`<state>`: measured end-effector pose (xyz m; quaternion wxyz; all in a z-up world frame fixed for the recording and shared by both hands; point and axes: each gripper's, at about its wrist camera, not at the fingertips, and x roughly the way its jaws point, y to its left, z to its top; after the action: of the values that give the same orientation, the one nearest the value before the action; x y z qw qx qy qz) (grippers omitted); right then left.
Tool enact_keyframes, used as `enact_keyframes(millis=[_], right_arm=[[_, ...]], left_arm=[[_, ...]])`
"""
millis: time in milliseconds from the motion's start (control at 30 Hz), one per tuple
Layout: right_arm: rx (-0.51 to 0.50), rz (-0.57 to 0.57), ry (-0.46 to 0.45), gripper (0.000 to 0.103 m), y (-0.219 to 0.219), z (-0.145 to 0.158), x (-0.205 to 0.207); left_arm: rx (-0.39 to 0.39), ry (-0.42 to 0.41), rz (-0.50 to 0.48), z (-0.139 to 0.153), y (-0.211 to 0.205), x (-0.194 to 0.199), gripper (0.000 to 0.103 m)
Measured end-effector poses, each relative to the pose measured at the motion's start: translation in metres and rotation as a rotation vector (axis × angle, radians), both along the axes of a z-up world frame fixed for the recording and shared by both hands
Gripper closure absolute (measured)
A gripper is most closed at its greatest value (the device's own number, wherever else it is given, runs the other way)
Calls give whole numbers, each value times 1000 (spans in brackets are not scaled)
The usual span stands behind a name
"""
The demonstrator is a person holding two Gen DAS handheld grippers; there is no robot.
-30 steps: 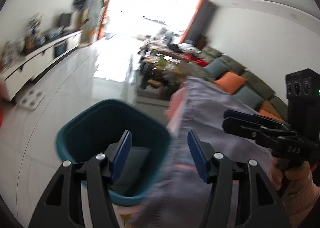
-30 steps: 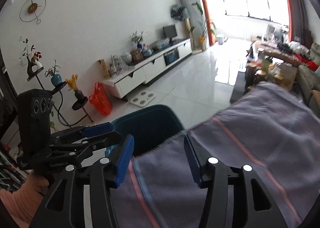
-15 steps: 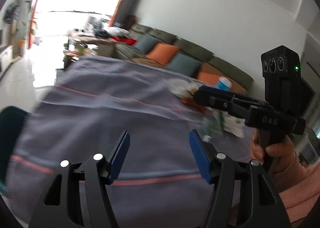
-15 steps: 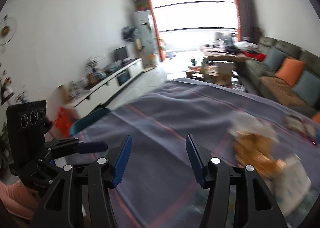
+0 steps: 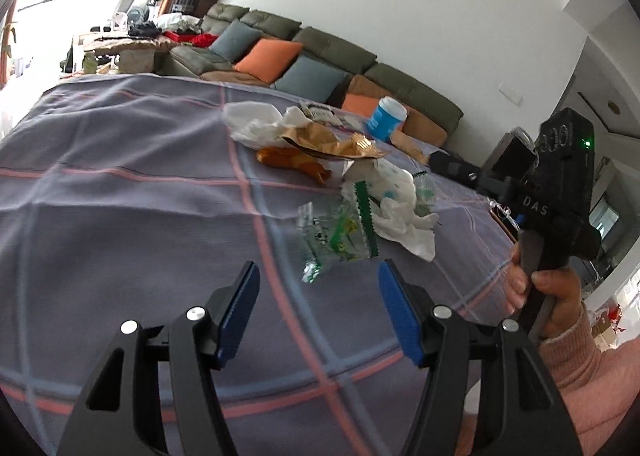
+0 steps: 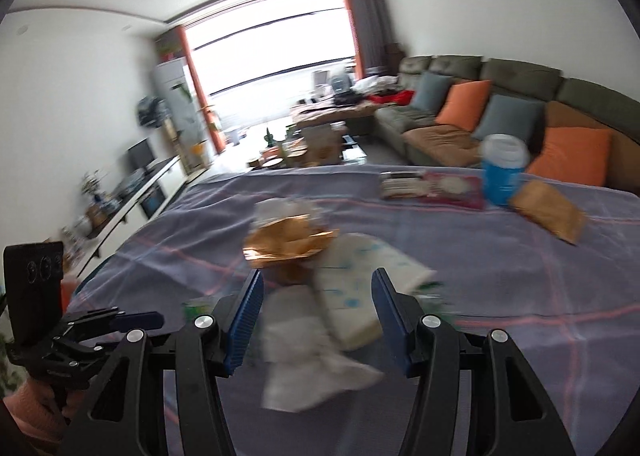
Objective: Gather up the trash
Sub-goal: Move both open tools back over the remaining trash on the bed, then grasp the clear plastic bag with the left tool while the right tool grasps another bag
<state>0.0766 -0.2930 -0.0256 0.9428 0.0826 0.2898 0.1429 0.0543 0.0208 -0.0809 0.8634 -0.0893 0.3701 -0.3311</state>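
Note:
Trash lies in a heap on a table under a purple-grey checked cloth (image 5: 120, 196). A clear green-printed wrapper (image 5: 336, 232) lies just beyond my open, empty left gripper (image 5: 316, 312). Behind it are crumpled white tissue (image 5: 396, 200), a gold foil bag (image 5: 328, 140) and a white plastic bag (image 5: 256, 124). My right gripper (image 6: 316, 320) is open and empty, just above the white tissue (image 6: 304, 372) and a white packet (image 6: 356, 292), with the gold bag (image 6: 288, 240) beyond. The right gripper also shows in the left wrist view (image 5: 452, 168), and the left gripper in the right wrist view (image 6: 136, 318).
A blue cup with a white lid (image 6: 502, 172), a red-and-white packet (image 6: 432, 186) and a brown snack bag (image 6: 548, 212) sit at the table's far side. A grey-green sofa with orange and grey cushions (image 6: 500, 116) stands behind. A TV cabinet (image 6: 132, 200) lines the left wall.
Both grippers swung away from the teal bin at the table's left end and now face the trash heap. Both stayed open and empty.

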Motion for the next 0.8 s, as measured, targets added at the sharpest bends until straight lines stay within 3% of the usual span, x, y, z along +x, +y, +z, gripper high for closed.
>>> enact_keyframes(millis=[133,300,433,533,667,700,800], right_arm=[[-19,-94,24,47,-30,-9,4],[9,-118,99,46,-45,-32,11],[37,-114,140,52,-49,-43,15],[62,-112,158,62,-54,-46,15],[61,-116,162,87,-58,-47,11],[60,-119,160,90,-58,-46,10],[58,-122,153,93,-60,-44,8]], left_arm=[[7,41,-9,-3,-10,12,40],[3,74,-17,-6,-17,17,42],[-11,105,-21,-8,-22,25,43],[-18,120,-20,-9,-23,32,53],[-19,134,-23,-12,-25,33,71],[-20,135,-22,-13,-25,33,76],[-21,129,-27,-12,-26,31,79]])
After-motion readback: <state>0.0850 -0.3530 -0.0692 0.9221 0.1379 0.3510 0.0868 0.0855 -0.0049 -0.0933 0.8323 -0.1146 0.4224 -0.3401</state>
